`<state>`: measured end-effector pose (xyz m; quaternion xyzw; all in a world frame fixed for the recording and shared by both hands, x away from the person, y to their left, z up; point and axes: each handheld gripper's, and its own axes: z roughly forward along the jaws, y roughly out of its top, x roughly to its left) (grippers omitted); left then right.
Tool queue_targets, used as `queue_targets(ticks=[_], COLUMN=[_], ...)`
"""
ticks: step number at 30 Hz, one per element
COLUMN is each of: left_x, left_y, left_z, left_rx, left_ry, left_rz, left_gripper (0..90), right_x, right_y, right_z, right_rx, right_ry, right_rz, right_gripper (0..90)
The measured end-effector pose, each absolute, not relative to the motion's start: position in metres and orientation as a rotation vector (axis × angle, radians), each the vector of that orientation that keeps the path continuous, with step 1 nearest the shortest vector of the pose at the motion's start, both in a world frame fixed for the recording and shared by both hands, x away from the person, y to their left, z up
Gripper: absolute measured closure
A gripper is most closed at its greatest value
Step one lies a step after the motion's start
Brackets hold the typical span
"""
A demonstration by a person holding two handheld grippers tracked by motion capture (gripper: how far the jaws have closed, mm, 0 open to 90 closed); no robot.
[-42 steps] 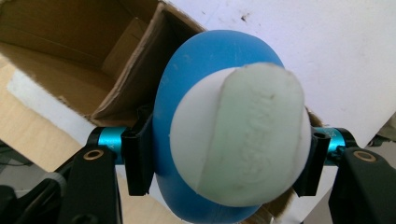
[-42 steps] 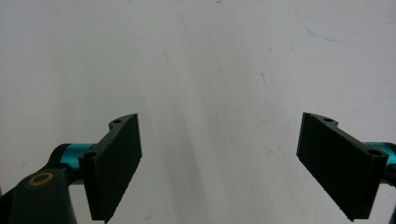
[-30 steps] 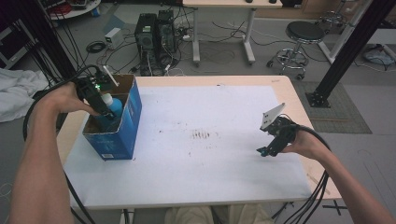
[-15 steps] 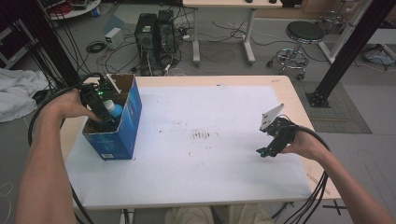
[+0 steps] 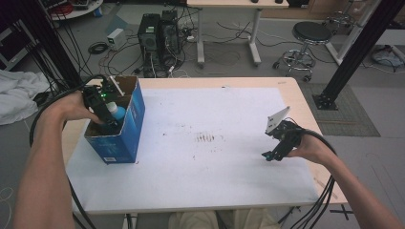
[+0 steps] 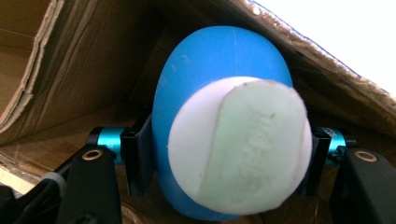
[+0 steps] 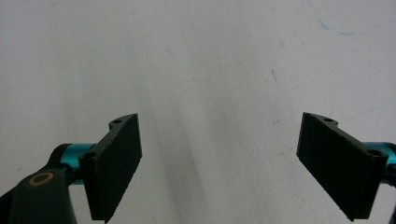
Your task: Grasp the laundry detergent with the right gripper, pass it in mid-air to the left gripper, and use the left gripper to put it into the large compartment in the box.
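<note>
The left hand-held gripper [image 5: 106, 117] reaches down into the open top of the blue cardboard box [image 5: 129, 131] at the left end of the surface [image 5: 215, 176] in the high view, and we see the blue bottle [image 5: 116, 112] with its white cap between the jaws, inside the box; we judge the angled reach from above is what the narrow opening allows. At the other end, well apart from the box, the right hand-held gripper [image 5: 270, 155] rests low over the bare white top, its grey plate tilted up, and we take it to be parked out of the way while the left one works. In the left gripper view, our left hand-held gripper [image 6: 229, 158] is closed on the blue bottle [image 6: 210, 74], both black jaws pressed against its rounded sides just behind the white cap [image 6: 240, 149], which points back at the camera; brown cardboard walls [image 6: 84, 60] stand close around it, so the bottle sits within the box, and gripping it across the body keeps such a smooth shape from rolling. In the right gripper view, our right hand-held gripper [image 7: 219, 163] has its jaws spread wide with nothing between them, only the lightly scuffed white surface [image 7: 210, 56] beyond
</note>
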<state>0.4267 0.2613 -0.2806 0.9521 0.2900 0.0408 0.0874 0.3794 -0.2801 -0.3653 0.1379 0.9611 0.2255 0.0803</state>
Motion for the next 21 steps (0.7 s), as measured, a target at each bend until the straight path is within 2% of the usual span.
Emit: queue_targets(ticks=[12,16,21], left_x=[0.4252,0.4251,0.4250], left_y=[0.2613,0.2607,0.2608], left_z=[-0.2802,-0.2802,-0.2791], left_rx=[2.835,2.838,2.849], left_ry=[0.865,0.873,0.864], left_rz=[0.106,0.107,0.108], left_gripper=[35.9,31.3,31.1], right_x=[0.3788,0.3787,0.3779], right_y=[-0.2793,-0.2794,-0.2793], right_z=[-0.3655,-0.3654,-0.3651], right_rx=[0.415,0.412,0.414], right_ry=[2.874,2.874,2.872], right_rz=[0.673,0.674,0.670], right_gripper=[13.2,13.2,13.2])
